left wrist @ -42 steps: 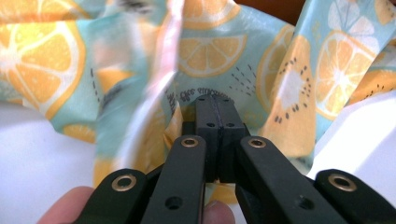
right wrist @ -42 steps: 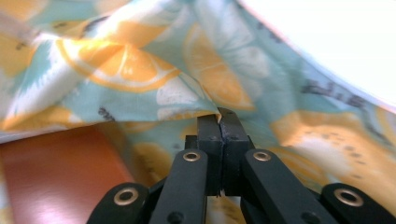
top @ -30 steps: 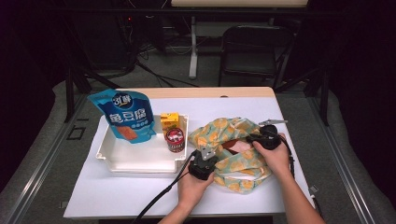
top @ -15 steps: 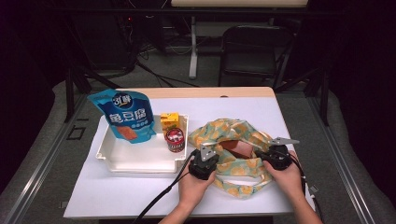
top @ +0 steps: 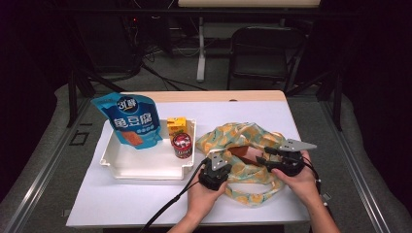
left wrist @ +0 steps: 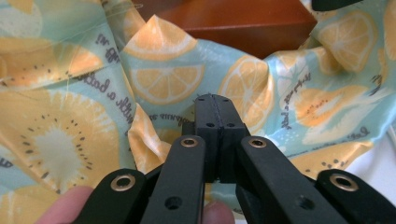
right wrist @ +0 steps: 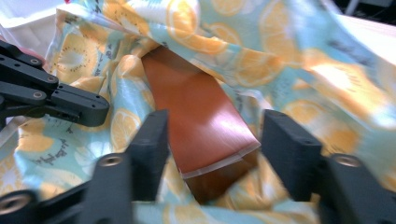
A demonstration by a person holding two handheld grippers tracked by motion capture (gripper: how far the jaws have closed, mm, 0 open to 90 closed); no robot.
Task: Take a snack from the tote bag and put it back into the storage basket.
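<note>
While the left gripper stays clenched on a fold of the fruit-print bag, its jaws pressed tight together with the cloth pinched at their tips, the right gripper stands released, its jaws having just been opening, with nothing pressed between the pads; the bag lies crumpled on the white table, just to the right of the white tray, which serves here as the landmark. In the left gripper view the closed tips sit against the lemon-and-kiwi cloth, and the brown packet shows beyond them inside the bag's mouth; in the right gripper view the packet lies in the opening of the bag, glossy and flat, its sealed end towards the camera, between the two parted jaws but not gripped by them; the left gripper reaches in from the left of that view. From above, the packet lies right of the tray, within the bag, between the two grippers. Inside the tray, a blue pouch leans at its far left corner; a yellow carton stands at its far right corner, and a dark red can stands just in front of the carton, against the tray's right wall.
</note>
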